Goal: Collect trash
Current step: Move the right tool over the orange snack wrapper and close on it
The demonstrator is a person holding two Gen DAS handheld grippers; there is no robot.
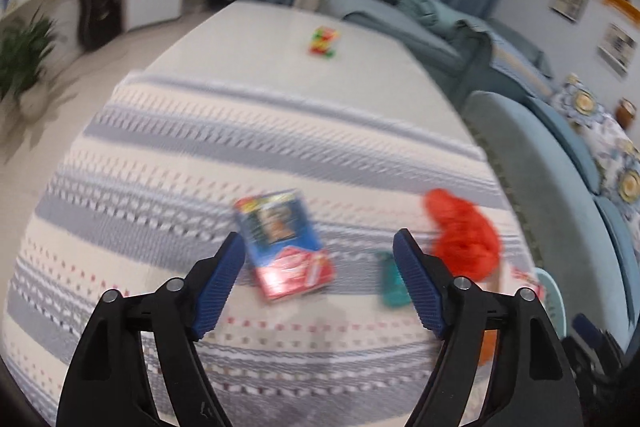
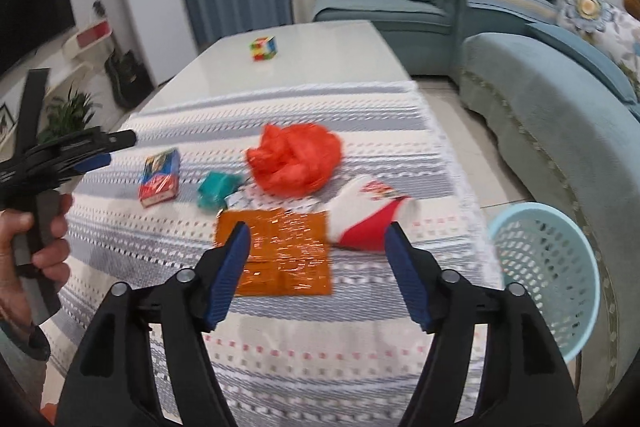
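Note:
Trash lies on a striped tablecloth (image 2: 280,367). A blue and red packet (image 1: 286,245) (image 2: 160,177) lies just ahead of my open, empty left gripper (image 1: 320,243). A crumpled red plastic bag (image 2: 296,157) (image 1: 464,235), a teal wrapper (image 2: 218,189) (image 1: 390,281), an orange foil wrapper (image 2: 280,253) and a white and red wrapper (image 2: 368,215) lie nearby. My right gripper (image 2: 316,237) is open and empty above the orange foil. The left gripper also shows in the right wrist view (image 2: 116,147), over the cloth's left side.
A light blue perforated basket (image 2: 548,279) stands on the floor right of the table. A colourful cube (image 2: 264,49) (image 1: 324,41) sits on the bare far tabletop. A teal sofa (image 2: 560,115) runs along the right. A potted plant (image 1: 24,63) stands at the left.

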